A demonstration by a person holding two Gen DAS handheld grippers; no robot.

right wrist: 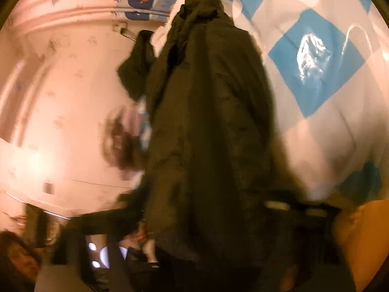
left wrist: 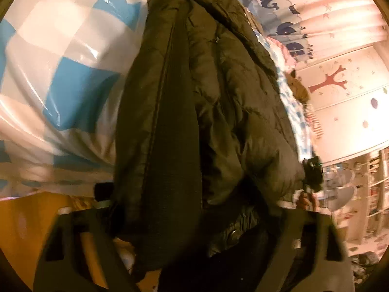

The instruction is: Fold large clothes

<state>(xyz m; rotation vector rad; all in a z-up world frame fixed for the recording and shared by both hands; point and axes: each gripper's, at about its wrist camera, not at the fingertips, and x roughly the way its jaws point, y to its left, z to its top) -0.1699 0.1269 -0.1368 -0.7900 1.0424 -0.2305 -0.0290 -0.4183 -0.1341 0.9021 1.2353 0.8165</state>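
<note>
A large dark olive padded jacket [left wrist: 194,112] fills the middle of the left wrist view, bunched lengthwise with a seam running down it. It passes between the fingers of my left gripper [left wrist: 192,219], which is shut on its lower end. The other gripper [left wrist: 313,175] shows small at the jacket's right edge, held by a hand. In the right wrist view the same jacket [right wrist: 209,131] hangs in a thick dark fold, and my right gripper [right wrist: 206,223] is shut on it. The fingertips are hidden by cloth in both views. The right view is blurred.
A glossy blue-and-white checked cover [left wrist: 60,56] lies under the jacket, also in the right wrist view [right wrist: 316,68]. Pink walls with a tree decal [left wrist: 333,80], a whale-print curtain [left wrist: 279,7], cluttered shelves [left wrist: 369,189] and an orange surface [left wrist: 26,228] surround it. A brown soft toy [left wrist: 299,87] lies nearby.
</note>
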